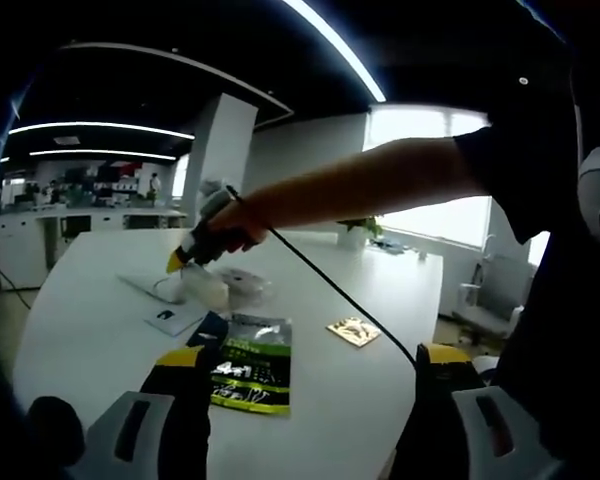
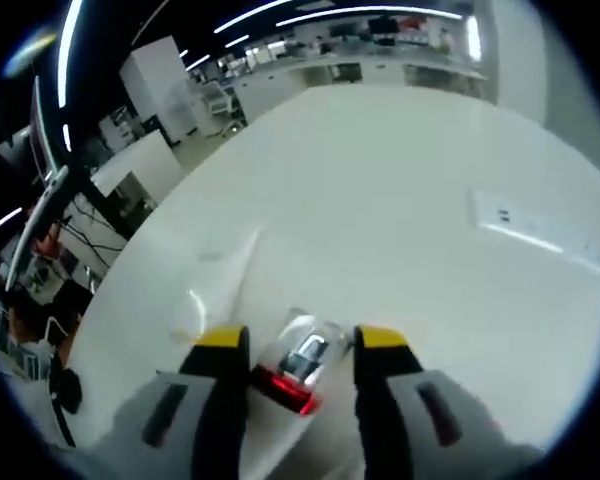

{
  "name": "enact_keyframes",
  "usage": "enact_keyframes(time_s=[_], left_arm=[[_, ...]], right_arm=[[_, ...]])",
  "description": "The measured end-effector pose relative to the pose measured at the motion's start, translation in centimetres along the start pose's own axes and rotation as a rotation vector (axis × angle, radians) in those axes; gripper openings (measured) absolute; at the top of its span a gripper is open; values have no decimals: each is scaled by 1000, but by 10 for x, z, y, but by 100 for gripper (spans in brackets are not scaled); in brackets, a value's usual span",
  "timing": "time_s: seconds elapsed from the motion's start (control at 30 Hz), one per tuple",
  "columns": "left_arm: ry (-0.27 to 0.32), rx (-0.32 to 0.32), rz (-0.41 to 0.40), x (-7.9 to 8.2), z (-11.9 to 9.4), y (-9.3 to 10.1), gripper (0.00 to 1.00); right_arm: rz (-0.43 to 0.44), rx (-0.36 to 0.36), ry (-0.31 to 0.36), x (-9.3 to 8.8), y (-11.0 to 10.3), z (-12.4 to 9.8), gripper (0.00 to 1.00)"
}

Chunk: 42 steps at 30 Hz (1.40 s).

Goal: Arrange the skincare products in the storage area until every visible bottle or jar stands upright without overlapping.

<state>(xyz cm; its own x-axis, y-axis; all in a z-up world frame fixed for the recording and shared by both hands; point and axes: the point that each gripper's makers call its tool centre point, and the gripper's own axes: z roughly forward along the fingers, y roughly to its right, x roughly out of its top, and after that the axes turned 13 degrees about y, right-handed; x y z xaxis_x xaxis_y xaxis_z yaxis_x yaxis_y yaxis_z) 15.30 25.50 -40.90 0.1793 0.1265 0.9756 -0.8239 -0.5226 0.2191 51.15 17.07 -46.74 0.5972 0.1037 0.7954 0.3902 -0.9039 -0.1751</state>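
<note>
A: What sits between the right gripper [image 2: 298,352] jaws?

B: A small clear bottle [image 2: 302,362] with a silver neck and a red band, on the white table [image 2: 400,200]. The jaws flank it, part open; whether they touch it I cannot tell.

A: How will it handle?

B: Probably light, hard, slick and breakable. Grip the body below the neck, gently.

A: And the left gripper [image 1: 310,360]?

B: Wide open, holding nothing, hovering near a green sachet [image 1: 252,362] that lies on the table nearer than the bottle.
</note>
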Motion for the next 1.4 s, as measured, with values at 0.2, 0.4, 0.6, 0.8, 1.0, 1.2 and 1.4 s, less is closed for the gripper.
enact_keyframes(time_s=[0.2,0.4,0.6,0.8,1.0,1.2,1.4], left_arm=[[4,-2,10,2,-1,0,84],[1,-4,13,1,-3,1,84],[-8,4,13,-1,-5,-1,83],[-8,-4,18,1,-2,-1,83],[-9,-13,17,0,1,3,82],[-13,-13,19,-1,2,5,81],[-10,-15,25,1,2,7,81]], right_arm=[[-57,-16,-31,2,-1,5,41],[-96,7,-26,2,-6,7,37],[-161,77,-28,3,-18,9,34],[-196,100,-41,-2,-21,5,34],[-193,101,-50,-3,-18,3,35],[-225,82,-74,-9,-21,-4,34],[-256,80,-101,-17,-24,-6,35]])
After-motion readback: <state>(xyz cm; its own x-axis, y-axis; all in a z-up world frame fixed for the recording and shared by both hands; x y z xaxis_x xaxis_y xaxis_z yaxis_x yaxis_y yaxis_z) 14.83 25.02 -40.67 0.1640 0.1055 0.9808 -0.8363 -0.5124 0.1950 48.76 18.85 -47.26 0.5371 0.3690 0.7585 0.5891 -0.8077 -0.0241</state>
